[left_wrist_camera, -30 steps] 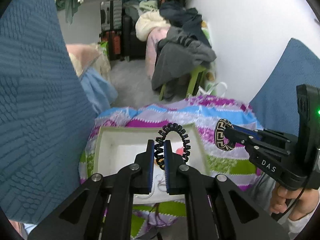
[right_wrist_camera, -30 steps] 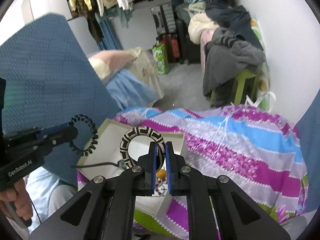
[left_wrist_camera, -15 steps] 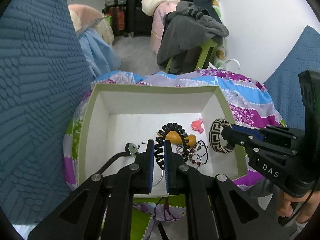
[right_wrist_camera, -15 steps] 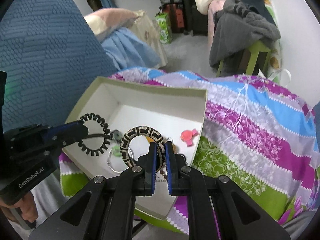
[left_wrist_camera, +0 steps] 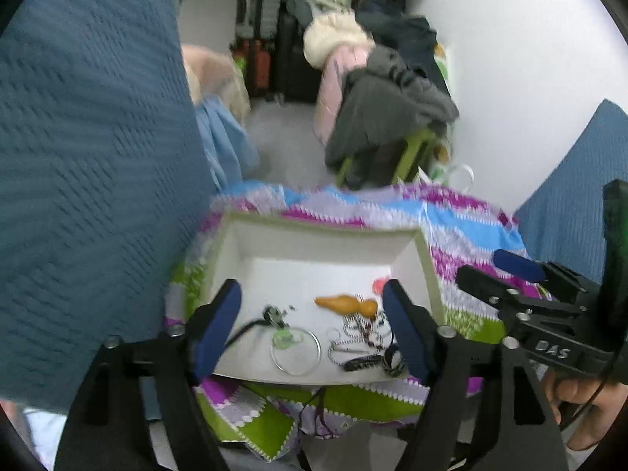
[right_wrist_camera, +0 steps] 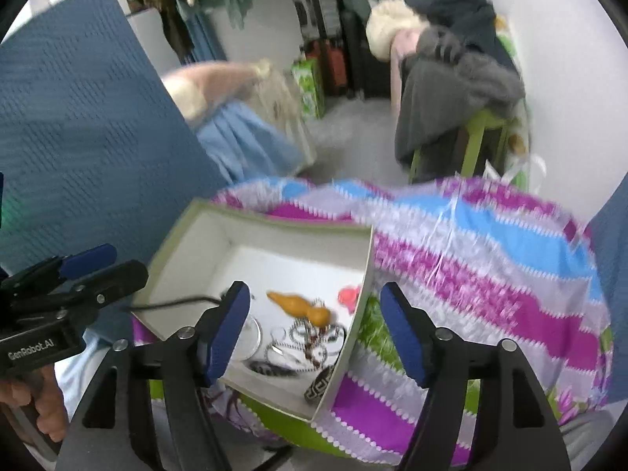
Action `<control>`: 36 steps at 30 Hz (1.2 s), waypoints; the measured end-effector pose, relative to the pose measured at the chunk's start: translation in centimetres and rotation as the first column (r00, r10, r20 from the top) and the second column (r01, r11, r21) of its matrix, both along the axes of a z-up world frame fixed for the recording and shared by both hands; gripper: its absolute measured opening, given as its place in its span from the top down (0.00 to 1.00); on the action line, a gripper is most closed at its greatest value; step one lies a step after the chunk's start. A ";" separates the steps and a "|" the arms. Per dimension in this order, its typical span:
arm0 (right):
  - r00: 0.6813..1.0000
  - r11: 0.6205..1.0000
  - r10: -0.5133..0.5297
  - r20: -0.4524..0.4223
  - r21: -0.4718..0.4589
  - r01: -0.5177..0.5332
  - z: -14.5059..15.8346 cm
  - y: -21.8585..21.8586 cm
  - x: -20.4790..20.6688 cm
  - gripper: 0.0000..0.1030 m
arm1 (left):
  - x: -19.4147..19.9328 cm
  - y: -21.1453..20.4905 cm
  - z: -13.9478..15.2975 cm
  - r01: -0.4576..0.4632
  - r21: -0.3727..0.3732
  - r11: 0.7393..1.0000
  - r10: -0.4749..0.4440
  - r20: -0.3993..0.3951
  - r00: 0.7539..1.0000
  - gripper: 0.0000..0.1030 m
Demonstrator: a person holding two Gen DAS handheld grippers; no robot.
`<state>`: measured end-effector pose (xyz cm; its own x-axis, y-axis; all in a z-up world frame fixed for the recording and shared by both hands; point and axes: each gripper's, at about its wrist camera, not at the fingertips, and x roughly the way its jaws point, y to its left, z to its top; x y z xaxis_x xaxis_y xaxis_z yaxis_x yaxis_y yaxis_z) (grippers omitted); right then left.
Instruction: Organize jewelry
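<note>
A white box with a green rim [left_wrist_camera: 322,221] [right_wrist_camera: 274,221] lies on a striped cloth. In it are an orange gourd charm [left_wrist_camera: 347,305] [right_wrist_camera: 302,308], a pink clip [right_wrist_camera: 348,295], a clear ring [left_wrist_camera: 296,349], bead chains [left_wrist_camera: 361,333], the black coil hair tie [left_wrist_camera: 361,362] and the black-and-white patterned bangle [left_wrist_camera: 392,361] [right_wrist_camera: 318,388]. My left gripper [left_wrist_camera: 314,329] is open and empty above the box's near edge. My right gripper [right_wrist_camera: 316,333] is open and empty above the box's right corner.
The purple, blue and green striped cloth [right_wrist_camera: 471,259] covers the surface under the box. Blue textured cushions [left_wrist_camera: 86,157] stand at the left and at the right [left_wrist_camera: 569,216]. A green stool heaped with clothes [right_wrist_camera: 463,90] and suitcases stand beyond.
Both grippers have opened. The coil hair tie and the patterned bangle have left the fingers and lie in the box. Both views have lifted and drawn back a little.
</note>
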<state>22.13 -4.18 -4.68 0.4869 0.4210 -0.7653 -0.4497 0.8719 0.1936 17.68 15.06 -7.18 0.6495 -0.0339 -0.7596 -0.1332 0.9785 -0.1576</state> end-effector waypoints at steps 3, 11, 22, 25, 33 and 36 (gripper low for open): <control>0.997 1.000 -0.008 0.076 0.031 0.006 3.4 -0.7 -0.6 0.11 | -0.9 -0.1 2.4 -0.004 0.020 1.000 0.003 0.044 0.999 0.22; 0.966 0.995 -0.079 0.248 0.076 0.062 10.1 -2.8 -3.7 0.00 | -4.7 -1.8 8.5 -0.026 0.071 0.997 0.014 0.160 0.987 0.16; 0.948 0.994 -0.106 0.301 0.071 0.088 11.5 -4.7 -8.2 0.00 | -8.4 -3.9 10.0 -0.053 0.101 0.993 0.031 0.206 0.978 0.00; 0.938 0.994 -0.105 0.330 0.044 0.096 11.1 -5.1 -9.4 0.00 | -9.1 -4.2 9.7 -0.058 0.106 0.993 0.036 0.201 0.979 0.00; 0.936 0.992 -0.123 0.331 0.049 0.113 9.8 -6.0 -11.9 0.00 | -11.1 -4.2 7.9 -0.108 0.051 0.993 0.099 0.161 0.982 0.01; 0.946 0.992 -0.124 0.299 0.072 0.107 8.7 -6.5 -12.9 0.00 | -11.9 -4.2 7.4 -0.124 0.055 0.991 0.114 0.158 0.981 0.01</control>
